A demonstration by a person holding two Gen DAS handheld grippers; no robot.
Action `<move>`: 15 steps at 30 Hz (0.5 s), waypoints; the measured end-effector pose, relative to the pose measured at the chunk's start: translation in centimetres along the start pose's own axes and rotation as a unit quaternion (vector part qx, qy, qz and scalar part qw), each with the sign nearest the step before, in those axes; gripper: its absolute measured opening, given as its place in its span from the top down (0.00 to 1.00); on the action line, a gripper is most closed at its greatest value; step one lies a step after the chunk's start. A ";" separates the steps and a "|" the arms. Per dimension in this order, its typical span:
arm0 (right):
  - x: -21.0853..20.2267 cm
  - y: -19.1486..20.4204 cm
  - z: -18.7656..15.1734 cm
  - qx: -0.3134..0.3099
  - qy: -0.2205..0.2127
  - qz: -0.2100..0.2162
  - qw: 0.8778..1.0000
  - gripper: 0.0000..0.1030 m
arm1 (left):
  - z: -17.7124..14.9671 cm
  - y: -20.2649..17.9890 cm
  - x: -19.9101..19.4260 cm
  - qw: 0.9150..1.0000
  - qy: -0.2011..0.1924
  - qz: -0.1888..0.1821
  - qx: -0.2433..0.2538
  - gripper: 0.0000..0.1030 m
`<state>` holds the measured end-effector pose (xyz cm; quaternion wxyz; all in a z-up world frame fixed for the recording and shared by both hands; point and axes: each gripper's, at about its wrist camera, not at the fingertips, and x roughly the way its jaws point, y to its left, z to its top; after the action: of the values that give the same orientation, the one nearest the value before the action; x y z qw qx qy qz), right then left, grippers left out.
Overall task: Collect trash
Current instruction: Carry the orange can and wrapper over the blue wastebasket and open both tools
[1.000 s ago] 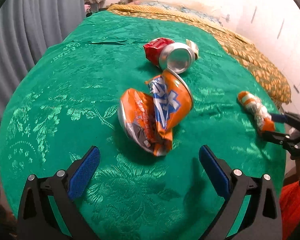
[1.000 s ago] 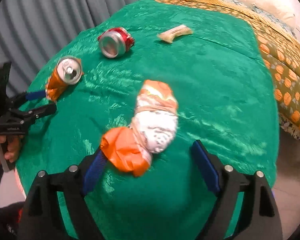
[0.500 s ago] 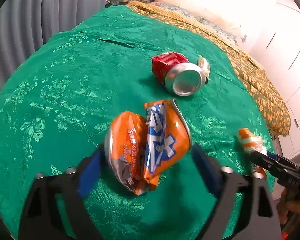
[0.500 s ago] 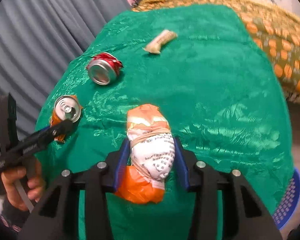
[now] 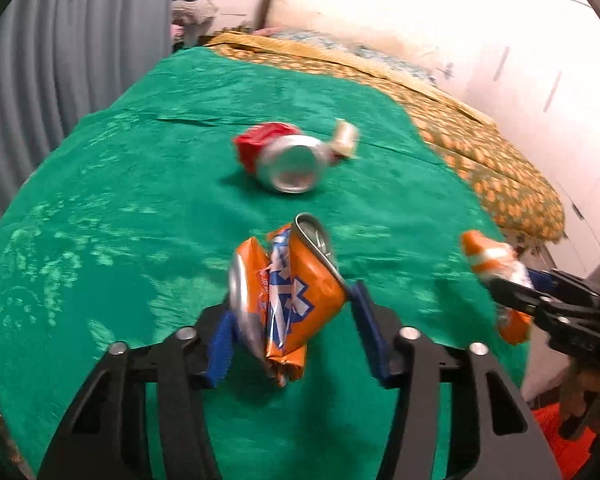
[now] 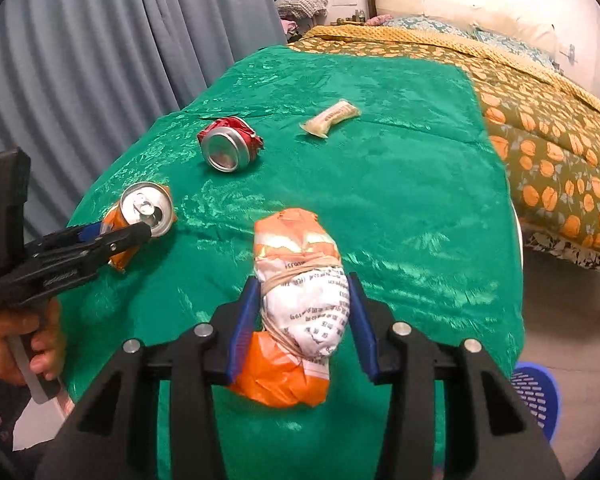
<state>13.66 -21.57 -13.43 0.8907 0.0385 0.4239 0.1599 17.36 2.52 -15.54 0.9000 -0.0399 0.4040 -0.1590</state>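
My left hand-held gripper [image 5: 292, 332] is pinching the crushed orange can [image 5: 286, 300] between its blue pads [image 5: 220, 344]; the can's silver top tilts up and away from me. From the right wrist view the same can [image 6: 140, 220] hangs in that gripper's black fingers over the near left edge of the green cloth, though I cannot tell from there whether it touches the cloth.

My right hand-held gripper [image 6: 302, 328] is pressed against the orange-and-white wrapped bundle [image 6: 300, 312], one pad on either side of its printed white middle — the orange end bulges out below the pads. In the left wrist view that bundle [image 5: 492, 268] shows at the right, blurred, gripped over the cloth's right edge.

Still lying on the green-covered surface [image 6: 400, 184] are a crushed red can [image 6: 230, 148], its silver base facing me, and a small beige packet [image 6: 332, 117] just beyond it to the right; the two are apart in the right view, while in the left view the packet [image 5: 346, 136] sits right behind the red can [image 5: 284, 160].

A blue perforated basket [image 6: 536, 396] stands on the floor at the lower right, beside the surface — past it a bed with an orange-patterned cover [image 6: 548, 128] runs along the wall, and grey curtains [image 6: 100, 60] hang on the left
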 end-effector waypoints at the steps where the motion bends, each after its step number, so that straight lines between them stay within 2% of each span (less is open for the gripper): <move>1: -0.1 -0.3 -0.2 0.004 0.000 0.002 1.000 0.58 | -0.1 -0.7 -0.1 1.000 0.001 -0.007 0.005 0.61; 3: -0.3 -1.1 -0.6 0.015 0.000 0.004 1.000 0.58 | -0.4 -2.3 0.3 1.000 0.010 -0.017 0.017 0.64; 6: -0.3 -2.2 -1.2 0.027 0.006 0.006 1.000 0.58 | -1.0 -3.9 1.1 0.999 0.013 -0.009 0.033 0.65; 15: -2.1 -3.7 -2.1 0.042 -0.011 0.023 0.999 0.58 | -1.1 -4.7 -0.2 0.999 0.001 -0.029 0.043 0.66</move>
<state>11.72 -25.85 -14.01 0.8889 0.0880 0.4193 0.1620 15.26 -1.80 -15.18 0.8955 -0.0131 0.3962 -0.2022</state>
